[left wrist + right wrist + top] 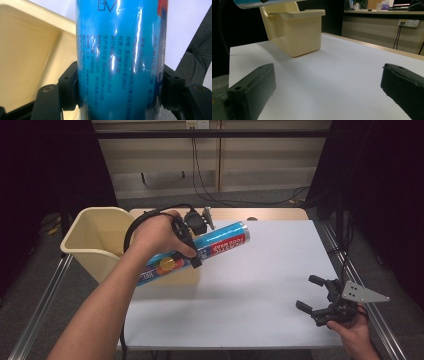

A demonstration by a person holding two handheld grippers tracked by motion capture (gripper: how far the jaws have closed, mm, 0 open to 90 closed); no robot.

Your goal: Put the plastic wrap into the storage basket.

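Tabletop (260, 285): white sheet over a wooden surface, wood edge showing at 12 o'clock.

Bin (97, 240): cream plastic, standing at the tabletop's 9 o'clock edge and overhanging it. The right gripper view shows it upright, mouth open, at the far corner (297, 32).

Tube (200, 251): blue cylinder with a red label band and printed text, held in the air on a slant. Its capped upper end points toward 2 o'clock; its lower end lies over the bin's near rim, toward 8 o'clock. In the left gripper view it stands between the jaws, with the bin wall behind it (120, 55).

Left tongs (186, 239): clamped on the tube about its middle, both pads pressed against its sides. The hand grips from above, and the cable loops back over the wrist.

Right tongs (314, 294): apart, nothing between the jaws, held low over the tabletop at 4 o'clock, well apart from tube and bin. The jaws point toward 10 o'clock.
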